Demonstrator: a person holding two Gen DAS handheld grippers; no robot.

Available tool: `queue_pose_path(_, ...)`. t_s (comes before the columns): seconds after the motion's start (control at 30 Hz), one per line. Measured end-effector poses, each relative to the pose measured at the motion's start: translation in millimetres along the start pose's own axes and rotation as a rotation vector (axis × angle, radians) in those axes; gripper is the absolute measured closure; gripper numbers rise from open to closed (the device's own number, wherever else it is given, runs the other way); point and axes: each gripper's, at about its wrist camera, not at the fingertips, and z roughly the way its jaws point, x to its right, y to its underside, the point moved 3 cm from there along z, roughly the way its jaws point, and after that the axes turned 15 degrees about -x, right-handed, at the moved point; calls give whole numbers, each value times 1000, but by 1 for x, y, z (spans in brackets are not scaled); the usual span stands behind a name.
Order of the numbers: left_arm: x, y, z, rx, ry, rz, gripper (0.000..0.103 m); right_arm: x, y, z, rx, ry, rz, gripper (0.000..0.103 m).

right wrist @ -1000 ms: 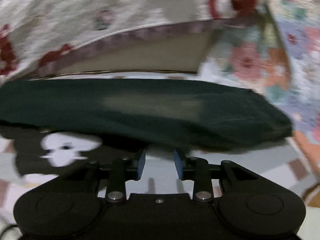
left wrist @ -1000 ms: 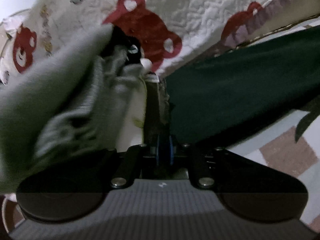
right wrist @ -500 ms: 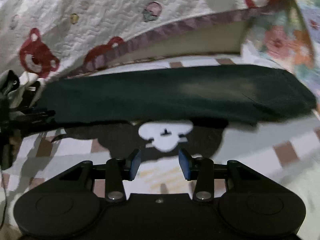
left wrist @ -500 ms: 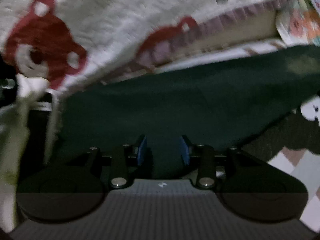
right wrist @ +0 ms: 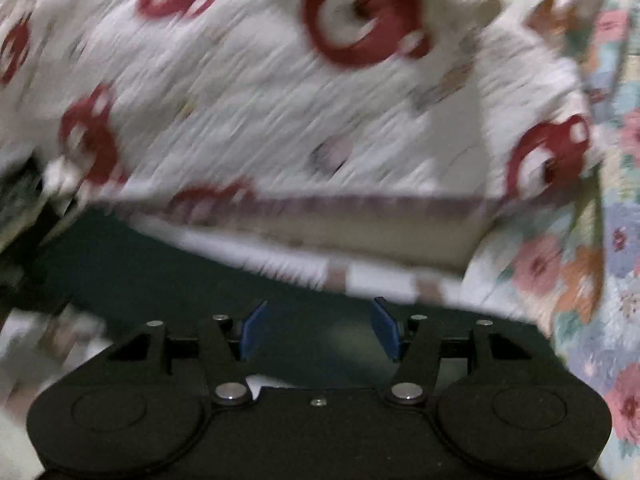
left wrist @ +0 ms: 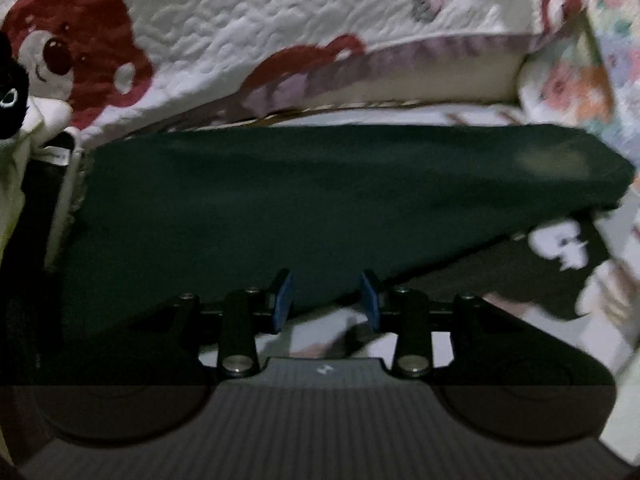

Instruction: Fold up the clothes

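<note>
A dark green folded garment lies flat across the patterned mat, long side running left to right. My left gripper is open at its near edge, blue pads empty. In the blurred right wrist view the same green garment lies below my right gripper, which stands wide open over its right part with nothing between the fingers. At the far left a pile of light and black clothes with a white label shows only in part.
A white quilt with red bears hangs behind the garment, a floral quilt at the right. The checked mat carries a dark print with a white figure, right of the garment.
The left gripper has let go of the grey cloth, opened and swung right toward the green garment's near edge. The right gripper has moved forward over the garment and opened wider.
</note>
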Motion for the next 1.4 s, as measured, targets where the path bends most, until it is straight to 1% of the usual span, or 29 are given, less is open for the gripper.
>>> queue_pose_path(0.07,14,-2,-3,9,19,40,64,14,-7,13,56,32,-55,37)
queue_pose_path(0.13,26,-9,-4,5,50,53,63,28,-14,27,111,65,-110,37)
queue_pose_path(0.17,32,-14,-4,3,61,57,63,35,-13,40,106,81,-152,37)
queue_pose_path(0.23,44,-29,-2,0,63,80,62,57,-14,72,41,73,-277,38)
queue_pose_path(0.33,69,-64,11,-6,46,152,61,89,-27,106,-42,13,-499,41)
queue_pose_path(0.4,89,-87,28,-29,36,167,61,110,-41,128,-143,-44,-632,53)
queue_pose_path(0.47,109,-109,47,-56,28,177,61,126,-52,149,-215,-84,-692,61)
queue_pose_path(0.5,119,-120,56,-69,23,182,61,133,-57,160,-232,-107,-716,61)
queue_pose_path(0.53,128,-127,67,-100,17,189,61,138,-63,170,-242,-142,-729,61)
queue_pose_path(0.6,141,-132,88,-174,-19,209,65,145,-74,186,-255,-219,-753,61)
queue_pose_path(0.67,150,-135,104,-202,-7,218,65,148,-83,208,-257,-292,-793,61)
queue_pose_path(0.7,154,-137,111,-200,5,214,65,150,-87,219,-258,-327,-812,58)
queue_pose_path(0.73,157,-139,118,-193,16,206,65,151,-91,231,-262,-356,-824,58)
queue_pose_path(0.83,156,-147,135,-146,42,70,65,154,-99,261,-254,-400,-821,55)
queue_pose_path(0.93,148,-157,145,-67,81,-84,65,157,-102,290,-256,-445,-798,49)
queue_pose_path(1.0,146,-159,145,-13,75,-152,64,159,-99,304,-265,-491,-780,48)
queue_pose_path(1.1,150,-154,145,28,78,-222,62,165,-98,314,-256,-557,-709,48)
queue_pose_path(1.17,155,-148,150,4,79,-223,62,168,-101,321,-262,-594,-645,48)
queue_pose_path(1.2,158,-145,152,-10,80,-222,62,167,-101,325,-267,-602,-621,52)
queue_pose_path(1.23,161,-142,156,-27,67,-216,62,165,-101,326,-272,-614,-605,62)
queue_pose_path(1.27,163,-140,156,-33,52,-206,62,161,-100,323,-266,-615,-605,99)
queue_pose_path(1.3,164,-139,156,-35,37,-196,62,156,-99,316,-252,-599,-615,98)
queue_pose_path(1.33,165,-137,155,-37,22,-186,62,155,-98,307,-218,-579,-609,98)
queue_pose_path(1.4,168,-134,155,-41,-7,-166,62,159,-98,285,-118,-534,-568,100)
